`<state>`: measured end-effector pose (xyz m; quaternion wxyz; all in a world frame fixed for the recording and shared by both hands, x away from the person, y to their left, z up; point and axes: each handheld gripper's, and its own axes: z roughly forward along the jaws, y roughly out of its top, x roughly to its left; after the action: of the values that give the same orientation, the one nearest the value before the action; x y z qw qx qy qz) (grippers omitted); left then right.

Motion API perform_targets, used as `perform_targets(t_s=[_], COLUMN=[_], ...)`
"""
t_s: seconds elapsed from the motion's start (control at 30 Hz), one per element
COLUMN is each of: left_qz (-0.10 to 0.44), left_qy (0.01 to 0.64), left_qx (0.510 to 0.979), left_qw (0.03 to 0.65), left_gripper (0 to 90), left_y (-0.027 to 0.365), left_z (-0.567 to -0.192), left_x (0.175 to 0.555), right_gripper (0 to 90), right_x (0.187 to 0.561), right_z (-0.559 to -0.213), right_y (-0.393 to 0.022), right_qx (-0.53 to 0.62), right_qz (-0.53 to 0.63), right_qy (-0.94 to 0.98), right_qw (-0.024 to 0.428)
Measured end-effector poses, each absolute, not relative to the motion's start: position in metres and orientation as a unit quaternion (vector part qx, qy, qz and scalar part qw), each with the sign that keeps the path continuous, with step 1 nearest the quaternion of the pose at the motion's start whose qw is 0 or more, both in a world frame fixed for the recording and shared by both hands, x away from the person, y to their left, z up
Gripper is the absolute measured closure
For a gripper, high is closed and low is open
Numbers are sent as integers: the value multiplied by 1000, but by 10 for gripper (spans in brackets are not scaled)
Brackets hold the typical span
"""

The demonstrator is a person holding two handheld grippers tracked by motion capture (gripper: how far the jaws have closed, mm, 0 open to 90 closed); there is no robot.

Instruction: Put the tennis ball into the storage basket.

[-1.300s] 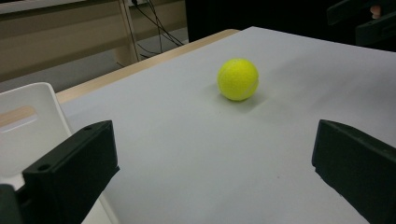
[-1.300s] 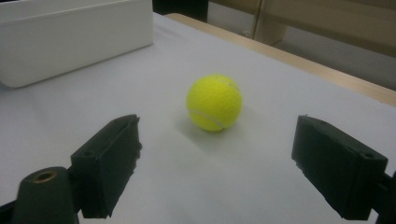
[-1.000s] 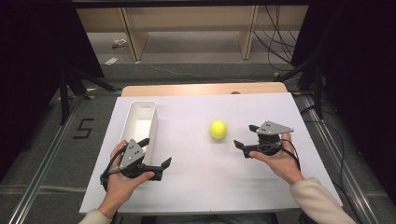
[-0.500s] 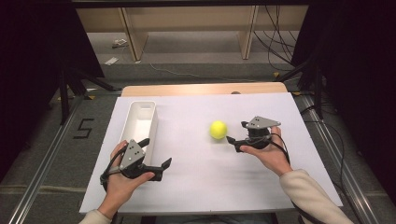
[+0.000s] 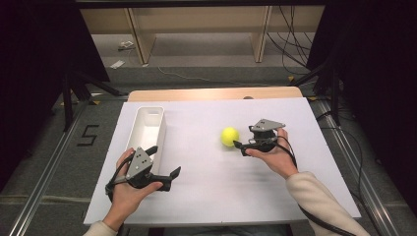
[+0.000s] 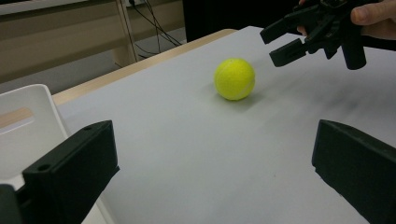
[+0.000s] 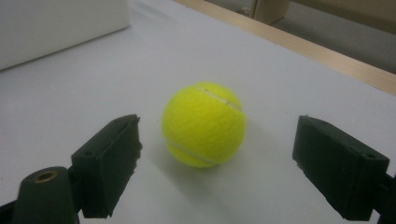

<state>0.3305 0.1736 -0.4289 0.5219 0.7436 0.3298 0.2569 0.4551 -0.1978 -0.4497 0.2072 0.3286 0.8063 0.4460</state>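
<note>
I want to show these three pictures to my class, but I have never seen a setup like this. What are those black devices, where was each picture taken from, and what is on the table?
A person sits at a white table with a hand-held gripper in each hand: black tools with two jaws that pinch things. The high view looks down from above. It shows the left hand-held gripper open near a white tray, and the right hand-held gripper open, just short of a yellow tennis ball. The other two pictures come from small cameras riding on each gripper, looking out between its jaws. In the right gripper view the ball sits on the table between the open jaws, not yet touched. Nothing is held.
</note>
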Motion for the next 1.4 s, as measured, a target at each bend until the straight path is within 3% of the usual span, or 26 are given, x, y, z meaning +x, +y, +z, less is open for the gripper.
perform_targets(t_s=[1.4], left_qz=[254], left_qy=[327], left_qx=[744], left_qw=[524], left_gripper=[0], left_y=[173], left_z=[-429], left_x=[330], right_gripper=[160], right_x=[496], right_z=[-486], right_y=[-154], right_qx=[337], right_qz=[396], right_qy=[835], right_qw=[181])
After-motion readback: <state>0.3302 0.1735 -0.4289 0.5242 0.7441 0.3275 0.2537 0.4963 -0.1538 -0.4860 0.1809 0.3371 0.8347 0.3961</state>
